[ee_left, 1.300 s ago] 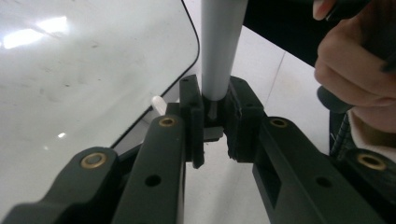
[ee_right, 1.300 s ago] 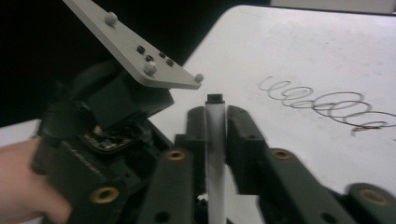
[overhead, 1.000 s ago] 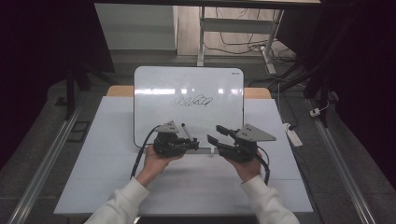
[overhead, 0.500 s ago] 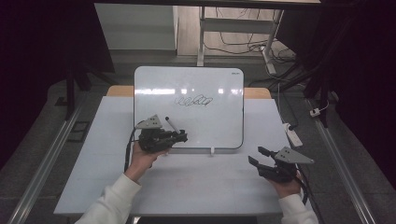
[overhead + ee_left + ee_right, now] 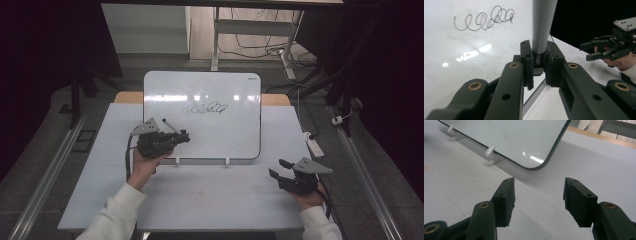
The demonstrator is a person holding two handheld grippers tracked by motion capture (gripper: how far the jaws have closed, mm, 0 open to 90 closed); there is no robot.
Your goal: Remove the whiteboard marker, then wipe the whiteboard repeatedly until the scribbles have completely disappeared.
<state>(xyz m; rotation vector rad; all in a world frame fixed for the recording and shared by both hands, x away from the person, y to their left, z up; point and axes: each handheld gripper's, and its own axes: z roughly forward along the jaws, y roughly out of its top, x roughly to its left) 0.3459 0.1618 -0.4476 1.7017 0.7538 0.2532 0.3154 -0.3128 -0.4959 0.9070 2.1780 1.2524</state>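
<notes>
The left tongs are clamping a grey marker at the lower left of the whiteboard, which is standing on the bench, below the black scribble. The right tongs are hovering low over the bench off the whiteboard's lower right corner, jaws standing apart and gripping nothing.

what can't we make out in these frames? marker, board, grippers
- Marker tip: left gripper view, cut off by the top edge; high view, too small to tell capped or not.
- Marker's lower end: left gripper view, hidden between the left gripper fingers.
- Scribble on the whiteboard: loops, no legible word.
- Small mark at the board's top right corner: high view, too small.
- Right gripper body: right gripper view, cut off by the bottom edge.
</notes>
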